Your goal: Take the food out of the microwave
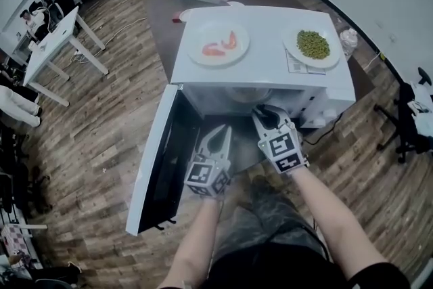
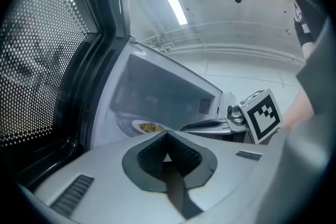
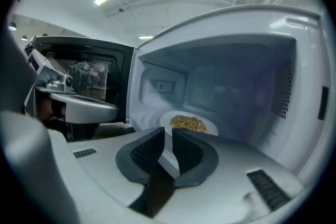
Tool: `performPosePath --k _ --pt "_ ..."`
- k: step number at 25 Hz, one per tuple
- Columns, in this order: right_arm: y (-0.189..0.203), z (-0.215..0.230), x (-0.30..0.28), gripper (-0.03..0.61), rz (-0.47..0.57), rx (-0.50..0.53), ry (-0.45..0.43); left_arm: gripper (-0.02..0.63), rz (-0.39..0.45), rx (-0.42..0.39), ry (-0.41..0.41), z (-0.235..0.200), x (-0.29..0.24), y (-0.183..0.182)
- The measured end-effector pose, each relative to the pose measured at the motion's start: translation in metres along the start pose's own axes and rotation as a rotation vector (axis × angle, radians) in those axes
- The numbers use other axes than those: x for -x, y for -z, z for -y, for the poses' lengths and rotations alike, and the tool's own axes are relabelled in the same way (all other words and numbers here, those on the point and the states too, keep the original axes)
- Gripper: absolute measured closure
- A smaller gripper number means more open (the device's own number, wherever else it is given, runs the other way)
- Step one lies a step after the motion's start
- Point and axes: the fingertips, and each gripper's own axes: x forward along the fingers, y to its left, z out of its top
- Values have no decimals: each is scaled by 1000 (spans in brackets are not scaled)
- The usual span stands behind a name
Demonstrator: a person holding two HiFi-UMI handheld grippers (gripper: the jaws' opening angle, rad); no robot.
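While looking down in the head view, finds a white microwave [image 1: 270, 74] on a dark surface [image 1: 159, 17], its door [image 1: 157, 159] swung wide toward 8 o'clock. Bears two plates on its top: pink food [image 1: 218, 42] at 10 o'clock, green peas [image 1: 312, 45] at 2 o'clock. Holds both tools at the cavity mouth: left gripper [image 1: 223, 130] at 6 o'clock of the opening, right gripper [image 1: 266, 112] just beside it at 3 o'clock, tips at the opening's edge.

Left gripper view: shows jaws closed tip to tip, with nothing between them. Beyond the tips, toward 11 o'clock, lies a white plate of brownish food [image 2: 149, 126] on the cavity floor, well apart from the jaws. Places the right gripper at 3 o'clock and the perforated door at 9 o'clock.

Right gripper view: shows jaws parted by a narrow gap, with nothing in it. Straight past them at 12 o'clock sits the same plate, near but untouched, low in the middle of the cavity. Places the left gripper at 9 o'clock, in front of the dark door.
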Motion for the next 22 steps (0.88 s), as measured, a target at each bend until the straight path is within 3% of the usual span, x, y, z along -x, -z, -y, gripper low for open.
performPosePath --k 4,7,13,22 --pt "0 5 -13 528 -28 50 0 603 -7 15 -2 -3 -3 4" --pt "0 6 -21 482 -55 89 -12 603 -12 21 -3 -2 -3 5" --pt "6 2 -38 454 -164 277 -19 603 -8 33 5 -3 0 7" --pt "3 3 -51 453 -196 352 -20 603 -18 42 1 -4 3 10"
